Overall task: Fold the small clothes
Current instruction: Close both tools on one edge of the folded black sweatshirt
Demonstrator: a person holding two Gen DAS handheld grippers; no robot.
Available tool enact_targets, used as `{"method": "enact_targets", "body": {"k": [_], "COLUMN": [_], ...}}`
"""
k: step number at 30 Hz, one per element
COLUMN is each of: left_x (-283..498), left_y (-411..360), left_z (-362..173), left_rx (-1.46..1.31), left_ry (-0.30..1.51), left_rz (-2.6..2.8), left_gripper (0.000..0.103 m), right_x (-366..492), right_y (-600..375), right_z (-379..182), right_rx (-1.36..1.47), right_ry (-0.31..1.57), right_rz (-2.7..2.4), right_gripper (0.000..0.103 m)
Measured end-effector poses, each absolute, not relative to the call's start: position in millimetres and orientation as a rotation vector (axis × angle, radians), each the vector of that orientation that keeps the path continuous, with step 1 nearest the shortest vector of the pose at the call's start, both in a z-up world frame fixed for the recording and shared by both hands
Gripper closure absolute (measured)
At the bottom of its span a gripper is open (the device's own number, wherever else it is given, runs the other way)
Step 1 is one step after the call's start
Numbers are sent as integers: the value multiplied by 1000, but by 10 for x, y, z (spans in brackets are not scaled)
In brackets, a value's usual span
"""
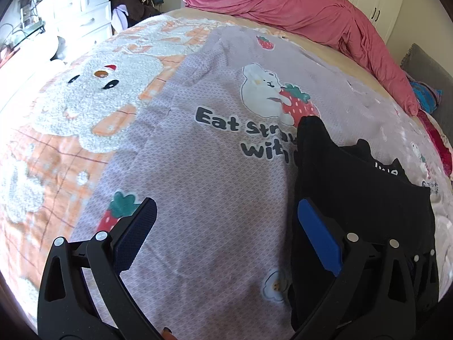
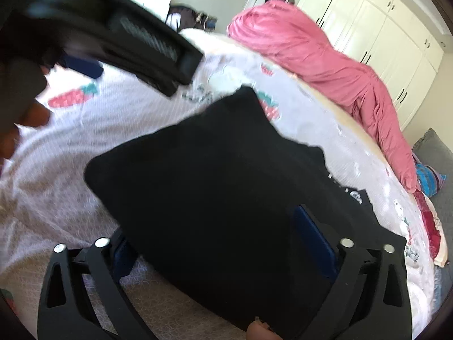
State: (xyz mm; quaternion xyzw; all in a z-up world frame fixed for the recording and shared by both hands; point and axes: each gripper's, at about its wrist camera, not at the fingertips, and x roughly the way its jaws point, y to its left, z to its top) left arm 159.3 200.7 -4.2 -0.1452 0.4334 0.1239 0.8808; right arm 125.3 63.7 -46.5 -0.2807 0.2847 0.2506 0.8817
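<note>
A crumpled pink quilt (image 1: 297, 8) lies far right on the lilac strawberry-print blanket (image 1: 198, 170). The left gripper (image 1: 226, 232) gapes wide, empty; the soft black folded garment (image 2: 215, 175) (blurred) hides the right gripper (image 2: 223, 252), grip unclear.

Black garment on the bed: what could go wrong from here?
1. The right gripper is wide open around the black garment, so the fold may slump or spring open.
2. The left gripper is open over the lavender bedspread; closing here could pinch bedding instead.
3. The right wrist view is blurred, so the edges are hard to judge.
</note>
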Motion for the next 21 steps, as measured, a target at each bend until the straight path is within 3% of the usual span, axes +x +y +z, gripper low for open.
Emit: {"method": "enact_targets", "body": {"k": [1, 2, 4, 6, 18, 19, 21], "left_x": [1637, 1667, 1748, 1822, 2305, 2333, 2373], "left_y": [2001, 1990, 1953, 1905, 1273, 1185, 1023], "left_z": [-41, -37, -7, 36, 189, 222, 274], "left_rx": [-320, -338, -387, -434, -553, -561, -547], "left_ry": [907, 909, 907, 896, 912, 902, 903], "left_rz": [241, 223, 176, 124, -115, -143, -183], "left_gripper": [9, 9, 9, 9, 10, 11, 22], "right_x": [1243, 1231, 1175, 1090, 1031, 1031, 1038], "right_y": [576, 538, 461, 390, -194, -259, -430], "right_z": [-415, -384, -325, -263, 133, 162, 213], "right_rx": [-551, -533, -519, -519, -405, -389, -348], "right_ry": [584, 580, 552, 514, 414, 409, 402], "right_rz": [555, 567, 579, 598, 543, 535, 515], "right_gripper": [48, 53, 79, 88, 95, 95, 95]}}
